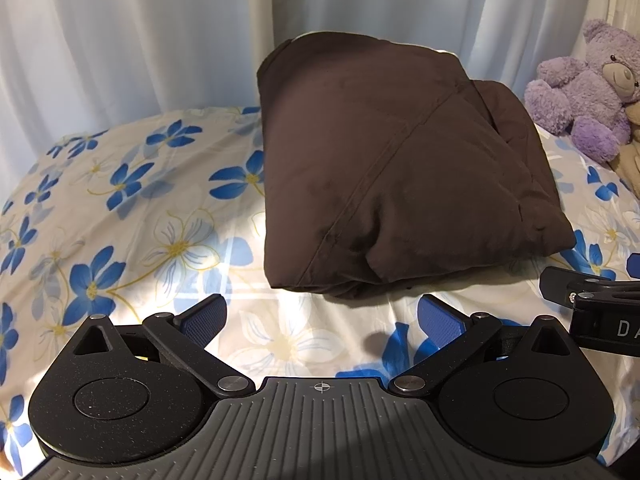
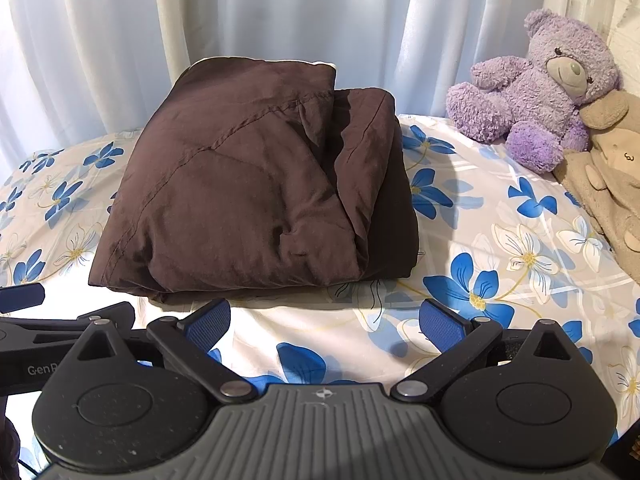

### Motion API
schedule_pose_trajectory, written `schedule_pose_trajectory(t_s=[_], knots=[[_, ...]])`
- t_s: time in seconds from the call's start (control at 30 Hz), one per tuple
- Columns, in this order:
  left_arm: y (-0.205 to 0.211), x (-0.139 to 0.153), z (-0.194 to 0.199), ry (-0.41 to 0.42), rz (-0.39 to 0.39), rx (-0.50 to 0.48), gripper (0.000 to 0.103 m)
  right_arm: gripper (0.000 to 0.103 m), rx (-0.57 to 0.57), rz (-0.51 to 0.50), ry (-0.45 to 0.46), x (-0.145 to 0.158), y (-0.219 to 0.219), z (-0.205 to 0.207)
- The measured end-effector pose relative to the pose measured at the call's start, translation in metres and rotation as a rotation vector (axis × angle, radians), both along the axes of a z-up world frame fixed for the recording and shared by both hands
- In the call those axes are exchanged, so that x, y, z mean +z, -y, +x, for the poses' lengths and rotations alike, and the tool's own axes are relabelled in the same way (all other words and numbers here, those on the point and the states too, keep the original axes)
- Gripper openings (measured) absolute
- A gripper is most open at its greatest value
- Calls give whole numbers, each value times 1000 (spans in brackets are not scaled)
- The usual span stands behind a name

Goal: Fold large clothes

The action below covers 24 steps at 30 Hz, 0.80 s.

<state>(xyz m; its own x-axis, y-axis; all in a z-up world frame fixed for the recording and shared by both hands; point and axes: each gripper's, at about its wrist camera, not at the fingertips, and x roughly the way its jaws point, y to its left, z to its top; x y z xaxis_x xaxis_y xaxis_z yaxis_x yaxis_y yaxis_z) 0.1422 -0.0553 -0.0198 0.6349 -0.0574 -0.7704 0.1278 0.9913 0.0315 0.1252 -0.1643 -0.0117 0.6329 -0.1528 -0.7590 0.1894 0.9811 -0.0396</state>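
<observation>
No containers in either view. Bed sheet (image 1: pixel 132 216), cream cotton printed with blue and white flowers, covers the whole working surface; pale, pleated white curtains (image 1: pixel 140 32) hang behind it across the back of the room. Dark brown padded garment (image 1: pixel 384 184), folded into a thick, roughly square bundle with a diagonal seam across the top layer, lies on the sheet at centre, a folded-over flap along its right side, far edge near the curtains. Right of it and apart from it, a purple plush teddy bear (image 2: pixel 536 92) sits at the back edge of the bed, leaning against a beige plush toy (image 2: pixel 608 168) at the far right. Left gripper (image 1: pixel 322 318), black with blue ribbed pads, hovers just short of the bundle's near edge, jaws spread wide, nothing between them, not touching the cloth. Right gripper (image 2: pixel 324 320), same build, is just beside the left one, also near the bundle's front edge, jaws equally wide apart and empty.
</observation>
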Motion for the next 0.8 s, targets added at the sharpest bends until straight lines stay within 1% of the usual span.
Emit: schedule_pose_trajectory(t_s=[0.37,0.57,0.8], knots=[[0,1,1,13,2,-3,103,101,4,1,4,1,0,2],[3,2,-1,46,14,-1,103,101,1,2,7,2,0,2],[5,3,-1,43,6,-27,103,101,-2,3,8,2,2,3]])
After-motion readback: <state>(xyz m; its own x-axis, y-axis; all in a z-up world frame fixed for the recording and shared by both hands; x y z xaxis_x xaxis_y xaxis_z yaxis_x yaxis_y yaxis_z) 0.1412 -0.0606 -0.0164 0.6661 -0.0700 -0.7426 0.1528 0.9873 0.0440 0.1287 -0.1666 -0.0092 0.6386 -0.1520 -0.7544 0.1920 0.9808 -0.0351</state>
